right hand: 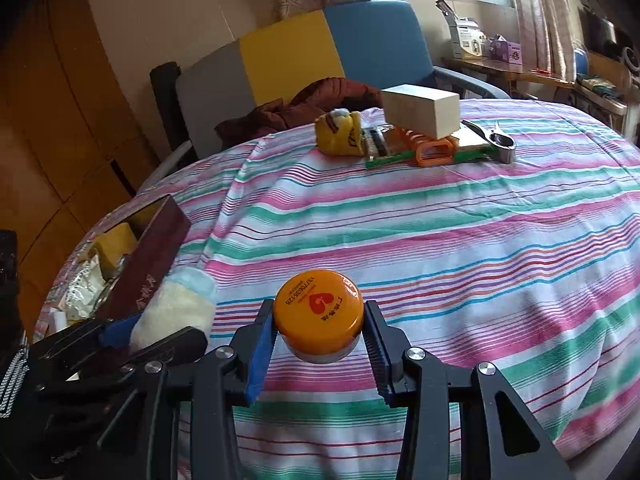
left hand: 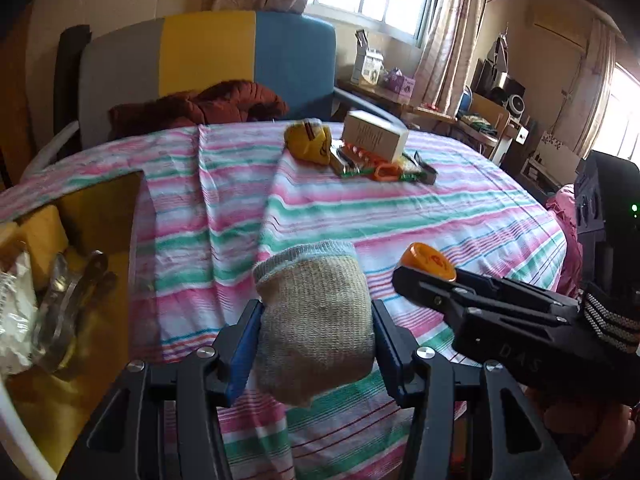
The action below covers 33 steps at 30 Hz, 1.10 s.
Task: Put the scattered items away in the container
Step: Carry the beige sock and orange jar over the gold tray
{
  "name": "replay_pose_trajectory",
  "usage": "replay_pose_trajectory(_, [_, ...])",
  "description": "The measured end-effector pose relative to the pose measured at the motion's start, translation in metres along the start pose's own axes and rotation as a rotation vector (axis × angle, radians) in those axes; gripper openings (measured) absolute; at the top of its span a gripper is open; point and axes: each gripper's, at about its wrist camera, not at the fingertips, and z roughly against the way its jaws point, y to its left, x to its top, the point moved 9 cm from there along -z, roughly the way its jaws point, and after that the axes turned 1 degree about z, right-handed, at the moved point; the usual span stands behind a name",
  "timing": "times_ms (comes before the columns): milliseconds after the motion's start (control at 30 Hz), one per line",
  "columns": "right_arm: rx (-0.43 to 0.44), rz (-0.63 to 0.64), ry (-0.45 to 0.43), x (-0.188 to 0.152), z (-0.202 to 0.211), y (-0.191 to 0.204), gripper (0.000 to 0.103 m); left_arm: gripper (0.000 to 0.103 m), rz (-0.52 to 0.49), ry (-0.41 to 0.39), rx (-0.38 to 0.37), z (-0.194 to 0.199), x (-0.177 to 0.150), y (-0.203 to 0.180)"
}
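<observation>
A rolled beige sock sits between the blue pads of my left gripper, which is shut on it just above the striped tablecloth. My right gripper is shut on a small jar with an orange lid; both pads press its sides. The left wrist view shows that jar and the right gripper's fingers to the right of the sock. The container, a dark maroon box with a gold lining, stands at the table's left, its inner wall close beside my left gripper. It holds crumpled wrappers and a yellow item.
At the table's far side lies a pile: a yellow plush item, a tan carton, an orange plastic piece and a metal tool. Behind stands a grey, yellow and blue chair with a rust-red jacket.
</observation>
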Motion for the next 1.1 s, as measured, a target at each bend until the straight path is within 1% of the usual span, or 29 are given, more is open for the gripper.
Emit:
replay_pose_trajectory(200, [0.127, 0.031, -0.017, 0.017, 0.012, 0.053, 0.043, 0.053, 0.046, -0.064, 0.071, 0.044, 0.01, 0.036])
replay_pose_trajectory(367, [0.231, 0.116, -0.014, 0.024, 0.016, 0.109, 0.043, 0.053, 0.115, -0.069, 0.139, 0.073, 0.001, 0.078])
replay_pose_trajectory(533, [0.306, 0.222, 0.023, 0.016, 0.01, 0.164, 0.043, 0.054, 0.168, -0.029, 0.217, 0.088, -0.02, 0.119])
replay_pose_trajectory(633, [0.349, 0.267, 0.048, 0.01, 0.005, 0.19, 0.043, 0.054, 0.209, 0.018, 0.249, 0.089, -0.038, 0.141])
replay_pose_trajectory(767, [0.377, 0.333, 0.094, -0.002, -0.006, 0.218, 0.044, 0.055, 0.307, 0.101, 0.275, 0.086, -0.062, 0.166])
replay_pose_trajectory(833, [0.391, 0.363, 0.123, -0.009, -0.012, 0.229, 0.044, 0.055, 0.366, 0.131, 0.267, 0.085, -0.072, 0.175])
replay_pose_trajectory(867, [0.392, 0.377, 0.133, -0.012, -0.015, 0.234, 0.044, 0.055, 0.393, 0.137, 0.259, 0.085, -0.075, 0.178])
replay_pose_trajectory(933, [0.395, 0.4, 0.151, -0.019, -0.019, 0.243, 0.045, 0.055, 0.416, 0.129, 0.255, 0.089, -0.078, 0.182])
replay_pose_trajectory(1000, [0.41, 0.412, 0.176, -0.027, -0.021, 0.247, 0.048, 0.056, 0.413, 0.123, 0.259, 0.093, -0.08, 0.183])
replay_pose_trajectory(1033, [0.409, 0.415, 0.178, -0.029, -0.02, 0.247, 0.051, 0.056, 0.407, 0.117, 0.258, 0.095, -0.08, 0.182])
replay_pose_trajectory(1100, [0.418, 0.403, 0.17, -0.03, -0.019, 0.246, 0.053, 0.056, 0.399, 0.102, 0.264, 0.101, -0.079, 0.181])
